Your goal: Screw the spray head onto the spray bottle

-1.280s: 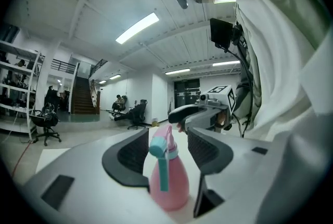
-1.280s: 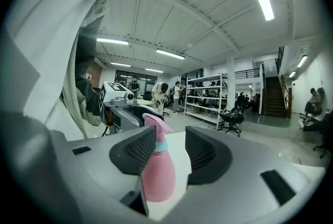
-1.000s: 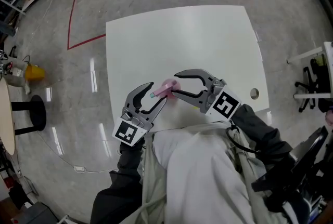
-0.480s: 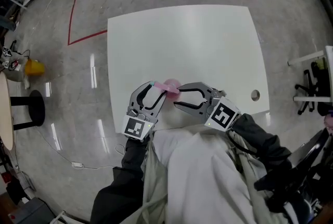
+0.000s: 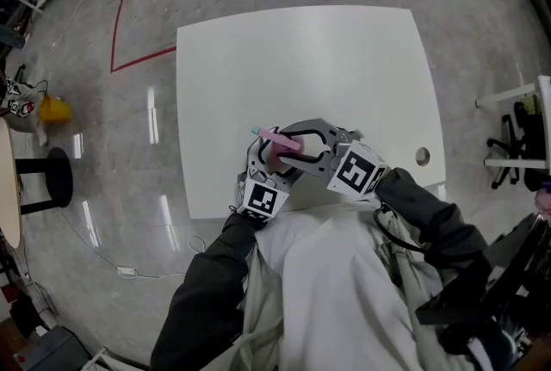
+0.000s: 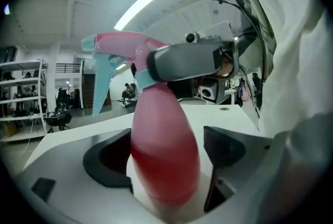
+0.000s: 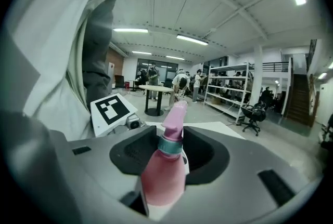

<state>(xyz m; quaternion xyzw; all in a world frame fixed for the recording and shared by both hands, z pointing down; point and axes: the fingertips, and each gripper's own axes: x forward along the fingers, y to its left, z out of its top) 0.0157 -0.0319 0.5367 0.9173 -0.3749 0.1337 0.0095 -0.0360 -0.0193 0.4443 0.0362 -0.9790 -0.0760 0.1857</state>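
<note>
A pink spray bottle with its pink and teal spray head on top stands between both grippers, above the near part of the white table. My right gripper is shut on the bottle at its teal collar. My left gripper sits lower, round the bottle's wide body. Its jaws have just been opening and now stand wide, with a gap beside the right pad. The bottle's base is hidden.
The table has a round hole near its right edge. On the floor are red tape lines, a black stool and a yellow object at left, and an office chair at right.
My left gripper has moved right, in under the right gripper, from the spray head down to the bottle's body, and its jaws have widened. Both grippers have drawn closer to the person.
</note>
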